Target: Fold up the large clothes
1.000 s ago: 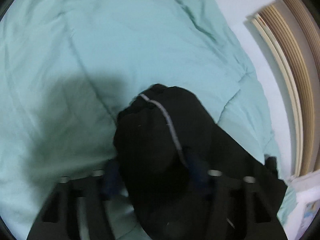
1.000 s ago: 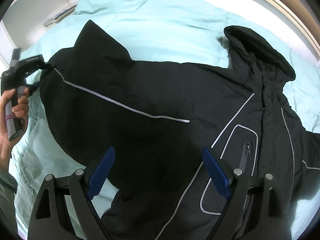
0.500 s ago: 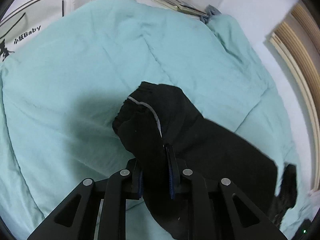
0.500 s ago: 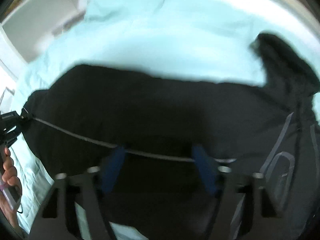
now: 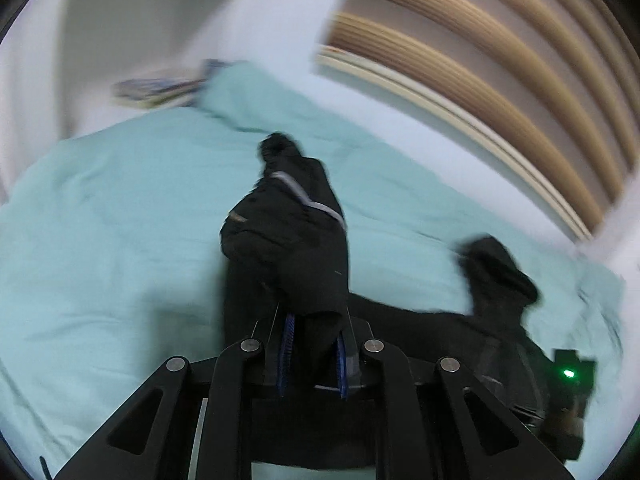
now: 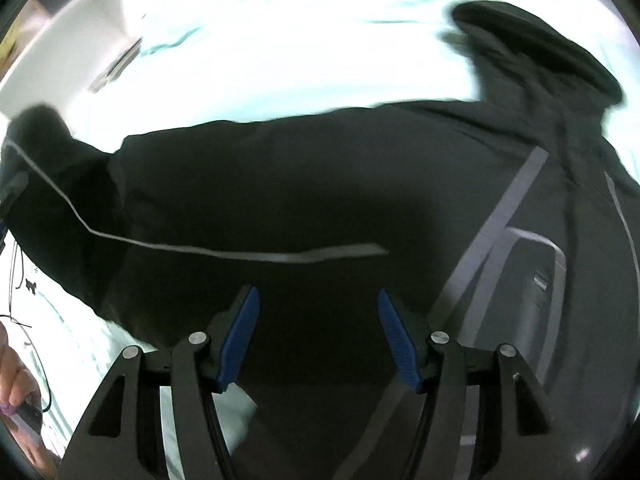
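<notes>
A black padded jacket [image 6: 320, 184] with thin reflective stripes [image 6: 240, 254] lies spread on a mint quilt [image 5: 120, 220]. Its hood [image 6: 536, 52] is at the far right. My left gripper [image 5: 314, 320] is shut on the cuff of one sleeve [image 5: 292, 248] and holds it up off the bed, so the cuff stands above the pads. My right gripper [image 6: 318, 308] points down onto the jacket's body near the sleeve's root. Its blue pads [image 6: 240, 332] stand partway apart, and black fabric fills the gap between them. The picture is blurred.
A white shelf with books [image 5: 156, 88] stands past the bed's far corner. A slatted wooden headboard [image 5: 480, 80] runs along the right. A person's hand [image 6: 16, 400] shows at the lower left. A zipped chest pocket [image 6: 532, 280] lies right of my right gripper.
My left gripper closed on the sleeve cuff and lifted it up off the quilt. My right gripper dropped close onto the jacket and its jaws narrowed.
</notes>
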